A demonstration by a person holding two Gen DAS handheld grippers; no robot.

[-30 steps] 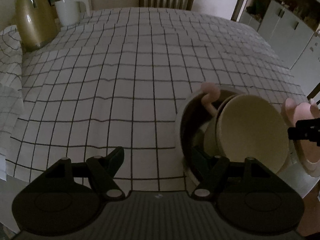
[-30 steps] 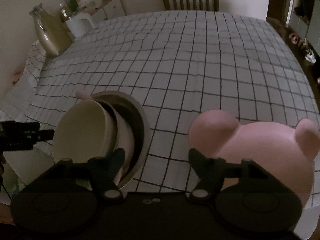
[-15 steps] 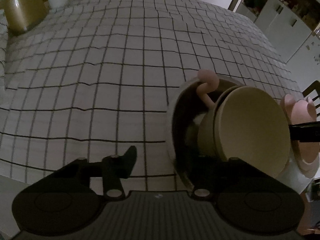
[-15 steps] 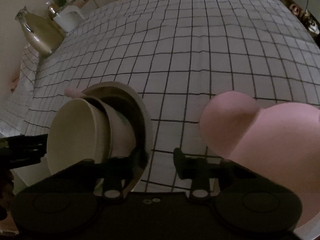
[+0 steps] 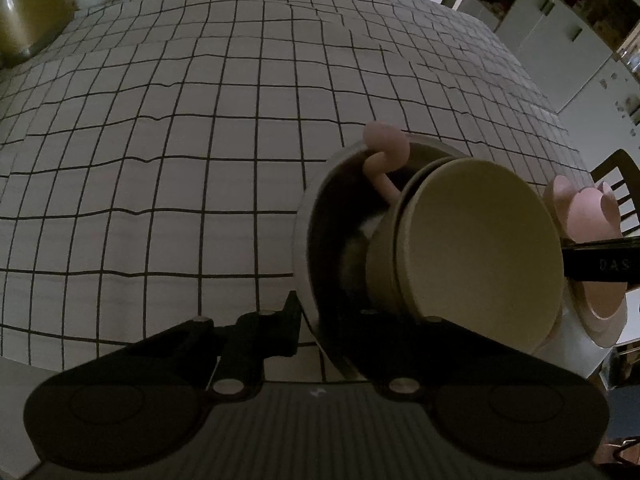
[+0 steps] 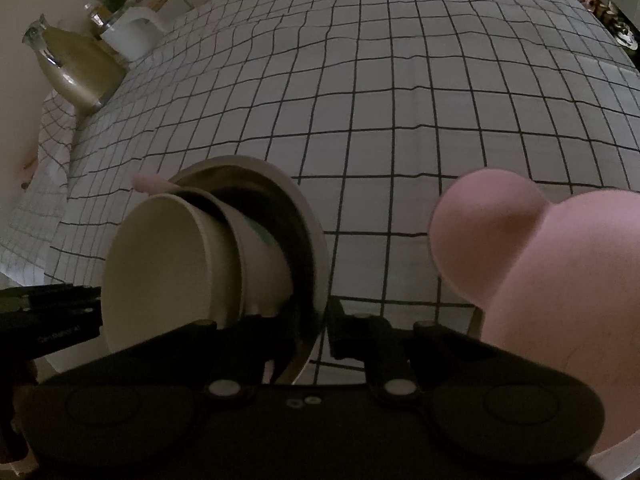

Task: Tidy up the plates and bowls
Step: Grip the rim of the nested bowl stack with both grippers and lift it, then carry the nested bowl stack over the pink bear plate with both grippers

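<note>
A stack of dishes stands on edge over the table's near edge: a large grey bowl (image 5: 316, 208) with cream bowls (image 5: 476, 248) nested in it and a pink handle (image 5: 386, 148) sticking out. My left gripper (image 5: 320, 316) is shut on the grey bowl's rim. In the right wrist view my right gripper (image 6: 312, 328) is shut on the same grey bowl's rim (image 6: 308, 216), with the cream bowls (image 6: 160, 264) to the left. A pink bear-shaped plate (image 6: 560, 280) stands on edge at the right, also seen in the left wrist view (image 5: 592, 240).
The table has a white checked cloth (image 5: 200, 120). A gold jug (image 6: 76, 76) and a white kettle (image 6: 128, 36) stand at the far left corner. White cabinets (image 5: 560, 40) are at the right, and a chair (image 5: 616, 176) is beside the table.
Both grippers have closed from open onto the grey bowl's rim, and both cameras have moved closer to the stack.
</note>
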